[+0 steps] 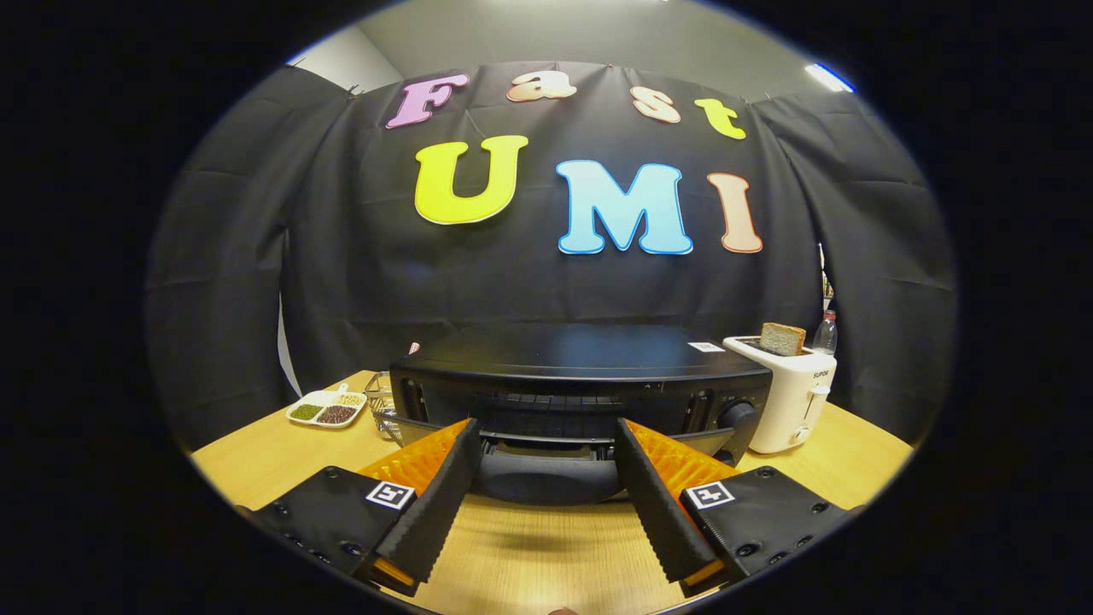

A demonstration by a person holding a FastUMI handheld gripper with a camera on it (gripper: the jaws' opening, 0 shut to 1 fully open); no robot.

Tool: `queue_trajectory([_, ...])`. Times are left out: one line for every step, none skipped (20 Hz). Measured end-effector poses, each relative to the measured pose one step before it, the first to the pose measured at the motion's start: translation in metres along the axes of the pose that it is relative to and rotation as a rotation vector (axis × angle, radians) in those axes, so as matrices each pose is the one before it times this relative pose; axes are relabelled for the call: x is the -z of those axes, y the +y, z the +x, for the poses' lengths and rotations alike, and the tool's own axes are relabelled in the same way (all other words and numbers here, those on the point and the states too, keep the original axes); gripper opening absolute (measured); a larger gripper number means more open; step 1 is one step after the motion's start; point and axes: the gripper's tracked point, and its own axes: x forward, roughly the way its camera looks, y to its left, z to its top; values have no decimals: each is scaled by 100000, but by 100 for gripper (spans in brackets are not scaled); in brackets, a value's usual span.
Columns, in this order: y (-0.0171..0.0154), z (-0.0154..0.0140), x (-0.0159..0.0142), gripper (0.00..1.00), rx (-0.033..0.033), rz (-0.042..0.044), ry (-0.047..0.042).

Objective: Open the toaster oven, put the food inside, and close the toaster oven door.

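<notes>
Claw [546, 431] spread wide, holding nothing, low over the desk [529, 555] at lower centre. Just beyond its tips sits the toaster oven [581, 376], centre frame, door seemingly swung down, though hard to confirm. Judged heavy and rigid; the door's front edge is the place to grip. Right of it, a white toaster [790, 393] carries bread [782, 338], light and crumbly. A divided dish [326, 408] lies at left.

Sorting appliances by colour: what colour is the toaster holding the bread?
White, clearest in the gripper view: the toaster, beyond the open tongs.
</notes>
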Motion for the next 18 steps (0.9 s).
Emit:
queue_trajectory([23, -326, 503, 99, -136, -161, 346])
queue_trajectory([72, -439, 406, 99, -118, -62, 554])
queue_trajectory([59, -410, 478, 99, -238, 175, 614])
queue_trajectory([-21, -427, 487, 99, 151, 316, 674])
queue_trajectory([82, -425, 421, 99, 263, -60, 710])
queue_trajectory([52, -345, 417, 99, 454, -314, 739])
queue_trajectory([37, -273, 475, 99, 469, -187, 788])
queue_trajectory([30, -308, 338, 99, 514, -112, 640])
queue_trajectory([33, -141, 512, 99, 416, -255, 949])
queue_trajectory([60, -200, 288, 99, 430, -362, 510])
queue_trajectory([69, -252, 470, 99, 398, -450, 1043])
queue_trajectory([10, -213, 463, 99, 287, -283, 955])
queue_trajectory([89, -181, 590, 99, 187, -306, 1347])
queue_trajectory([35, -206, 494, 99, -11, -401, 1296])
queue_trajectory([34, -262, 676, 99, -196, -161, 1459])
queue_trajectory([81, -165, 571, 99, -648, 98, 1599])
queue_trajectory([80, -143, 636, 99, -1059, 81, 1262])
queue_trajectory([20, -87, 409, 100, -1248, 164, 1491])
